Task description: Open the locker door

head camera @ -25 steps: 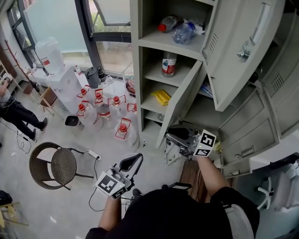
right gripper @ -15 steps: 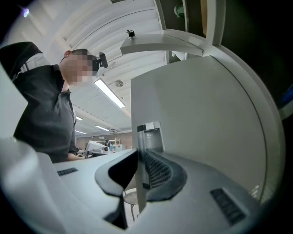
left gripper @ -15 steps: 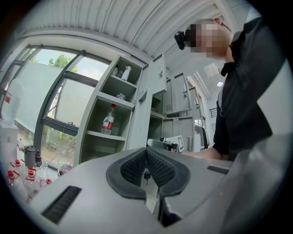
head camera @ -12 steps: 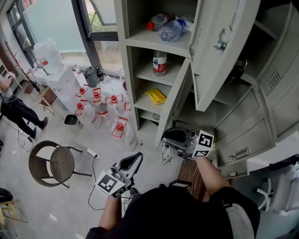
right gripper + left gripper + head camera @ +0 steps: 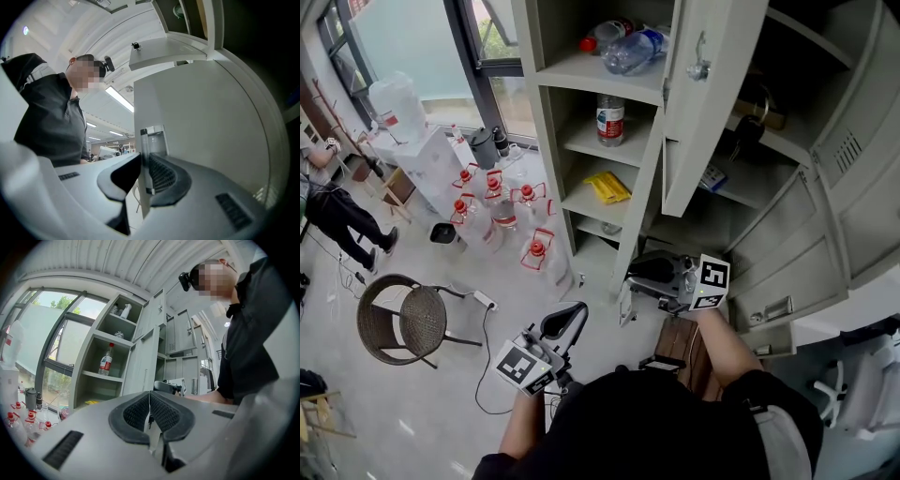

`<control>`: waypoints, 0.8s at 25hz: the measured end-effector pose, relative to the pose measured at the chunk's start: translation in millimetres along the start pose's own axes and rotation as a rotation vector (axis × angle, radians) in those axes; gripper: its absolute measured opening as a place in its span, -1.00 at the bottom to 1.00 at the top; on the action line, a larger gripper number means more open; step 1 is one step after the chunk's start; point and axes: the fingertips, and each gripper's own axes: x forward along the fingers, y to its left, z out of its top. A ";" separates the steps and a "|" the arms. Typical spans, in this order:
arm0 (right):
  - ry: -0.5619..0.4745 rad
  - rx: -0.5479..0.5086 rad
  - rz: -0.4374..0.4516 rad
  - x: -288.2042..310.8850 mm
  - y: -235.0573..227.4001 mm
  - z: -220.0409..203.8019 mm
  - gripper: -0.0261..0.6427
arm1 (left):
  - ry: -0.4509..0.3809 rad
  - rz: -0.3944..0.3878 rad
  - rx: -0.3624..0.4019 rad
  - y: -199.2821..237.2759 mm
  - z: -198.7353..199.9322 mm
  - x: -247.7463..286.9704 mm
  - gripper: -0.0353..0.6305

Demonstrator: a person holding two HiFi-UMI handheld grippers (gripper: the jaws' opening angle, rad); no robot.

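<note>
The grey locker door (image 5: 643, 211) stands swung out from the lower compartment. My right gripper (image 5: 627, 298) holds its lower free edge. In the right gripper view the door's thin edge with its latch plate (image 5: 152, 139) sits between the pads, which press on it, and the door panel (image 5: 206, 117) fills the right side. My left gripper (image 5: 570, 319) hangs low at the front left, away from the lockers. Its pads meet with nothing between them (image 5: 150, 411).
Another door (image 5: 712, 94) above stands open. Shelves hold a bottle (image 5: 607, 119) and a yellow packet (image 5: 607, 187). Several red-capped water jugs (image 5: 502, 211) crowd the floor left of the locker. A wicker chair (image 5: 398, 323), a power strip (image 5: 483, 300) and a person (image 5: 337, 220) are further left.
The lockers have slid left and up in the head view, and the held door looks more edge-on. The right gripper stays on the door's edge. The left gripper has hardly moved.
</note>
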 end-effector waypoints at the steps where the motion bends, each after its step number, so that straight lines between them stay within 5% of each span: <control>1: -0.001 0.004 0.009 -2.8 0.8 0.6 -0.72 | 0.000 0.003 0.000 -1.4 -1.0 1.7 -0.84; 20: -0.028 0.058 0.086 -43.9 9.3 7.5 -0.71 | 0.002 -0.008 0.003 -33.6 -9.1 30.4 -0.84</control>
